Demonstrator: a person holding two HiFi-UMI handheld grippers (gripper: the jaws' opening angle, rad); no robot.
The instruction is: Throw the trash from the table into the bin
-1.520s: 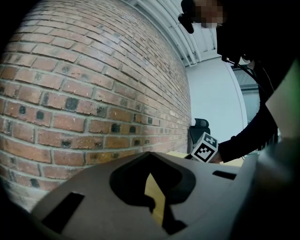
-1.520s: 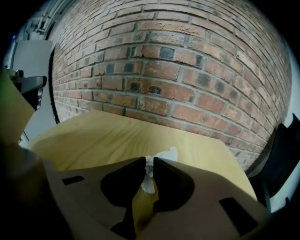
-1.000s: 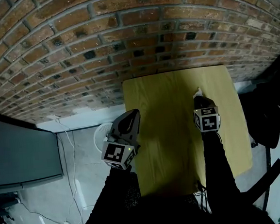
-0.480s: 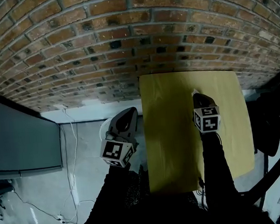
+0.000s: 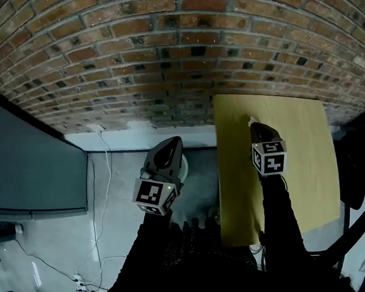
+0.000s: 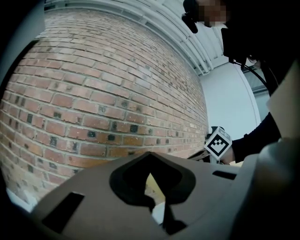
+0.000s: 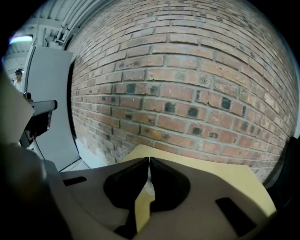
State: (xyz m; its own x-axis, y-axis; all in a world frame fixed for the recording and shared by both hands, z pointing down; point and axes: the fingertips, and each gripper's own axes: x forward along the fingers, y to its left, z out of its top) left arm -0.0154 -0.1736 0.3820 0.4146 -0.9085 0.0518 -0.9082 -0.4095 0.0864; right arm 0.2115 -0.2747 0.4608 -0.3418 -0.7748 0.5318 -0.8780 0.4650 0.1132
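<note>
My right gripper (image 5: 255, 125) hovers over the left part of the yellow table (image 5: 298, 164), shut on a small white scrap of trash (image 5: 251, 118). In the right gripper view the scrap (image 7: 149, 182) shows as a thin white strip pinched between the closed jaws (image 7: 149, 160). My left gripper (image 5: 171, 143) is out over the grey floor left of the table, its jaws shut and empty (image 6: 150, 153). A white round bin (image 5: 184, 167) peeks out from behind it, mostly hidden.
A brick wall (image 5: 162, 55) runs along the far side. A dark grey panel (image 5: 26, 168) stands at the left, with cables (image 5: 98, 200) on the floor beside it. A black chair (image 5: 361, 158) sits right of the table.
Both grippers have shifted left relative to the table. The right one now sits near the table's left edge, still holding the scrap. The left one now covers most of the bin.
</note>
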